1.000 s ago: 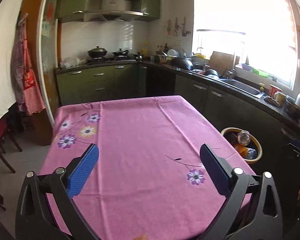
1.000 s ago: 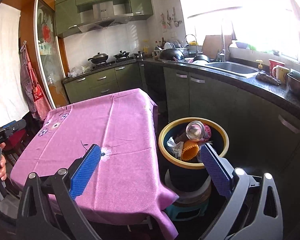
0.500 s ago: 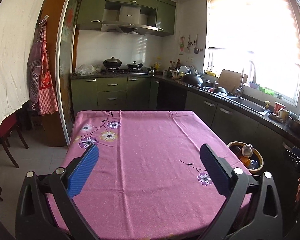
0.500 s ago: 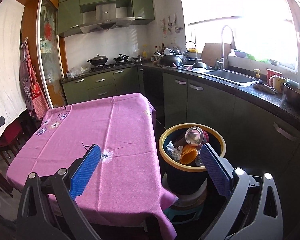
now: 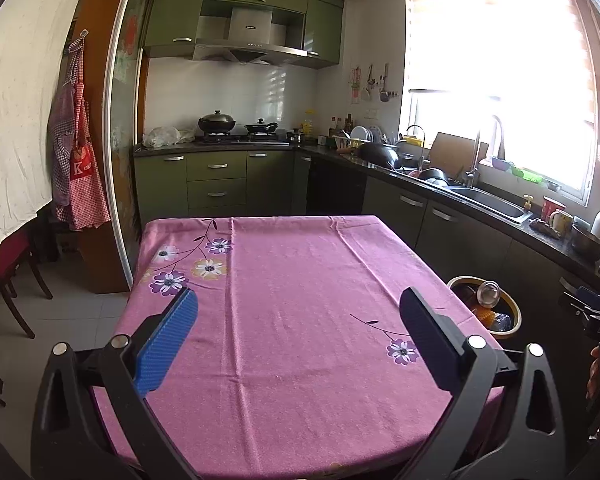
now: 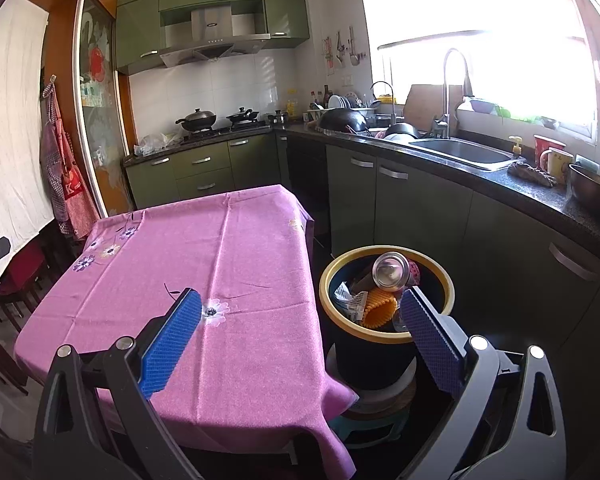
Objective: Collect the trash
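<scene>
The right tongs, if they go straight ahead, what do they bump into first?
Probably the corner of the pink tablecloth, right beside the trash bin. The open right tongs aim at the gap where cloth edge and bin rim meet, so depth is hard to judge; it could be the bin.

Over the last second we have lifted and drawn back our left gripper (image 5: 298,334): the pink-clothed bench (image 5: 300,320) now sits lower in its view, with the whole range hood and striped ceiling showing above, and the trash bin (image 5: 485,307) has slid lower and farther right. Our right gripper (image 6: 300,334) has also eased back and tipped up a little, so the bin (image 6: 386,292) lies slightly lower. The hand once visible at the left edge of that view has almost gone.
</scene>
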Motion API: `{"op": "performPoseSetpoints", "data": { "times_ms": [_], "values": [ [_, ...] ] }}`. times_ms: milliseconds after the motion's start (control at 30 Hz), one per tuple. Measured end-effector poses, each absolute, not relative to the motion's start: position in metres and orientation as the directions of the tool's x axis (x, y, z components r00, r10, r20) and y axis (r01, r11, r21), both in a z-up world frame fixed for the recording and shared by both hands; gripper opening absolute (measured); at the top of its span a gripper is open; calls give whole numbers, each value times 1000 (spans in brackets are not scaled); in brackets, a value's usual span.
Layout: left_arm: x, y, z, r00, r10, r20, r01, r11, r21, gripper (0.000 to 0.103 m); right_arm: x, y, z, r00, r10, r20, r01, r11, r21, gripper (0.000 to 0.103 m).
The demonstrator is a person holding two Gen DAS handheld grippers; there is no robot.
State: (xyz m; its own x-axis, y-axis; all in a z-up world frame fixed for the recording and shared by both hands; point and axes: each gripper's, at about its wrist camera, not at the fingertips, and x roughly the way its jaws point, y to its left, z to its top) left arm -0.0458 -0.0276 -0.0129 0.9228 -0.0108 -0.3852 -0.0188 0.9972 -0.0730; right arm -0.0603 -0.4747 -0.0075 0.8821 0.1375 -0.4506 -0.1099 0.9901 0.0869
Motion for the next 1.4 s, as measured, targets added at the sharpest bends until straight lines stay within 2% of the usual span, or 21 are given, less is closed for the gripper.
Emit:
{"op": "performPoseSetpoints", "data": {
  "times_ms": [1400],
  "values": [
    [-40, -30, -22, 908, -52, -416, 19, 996, -84, 96, -54, -471, -10, 874, 147, -463, -124, 989, 81, 98]
  ]
}}
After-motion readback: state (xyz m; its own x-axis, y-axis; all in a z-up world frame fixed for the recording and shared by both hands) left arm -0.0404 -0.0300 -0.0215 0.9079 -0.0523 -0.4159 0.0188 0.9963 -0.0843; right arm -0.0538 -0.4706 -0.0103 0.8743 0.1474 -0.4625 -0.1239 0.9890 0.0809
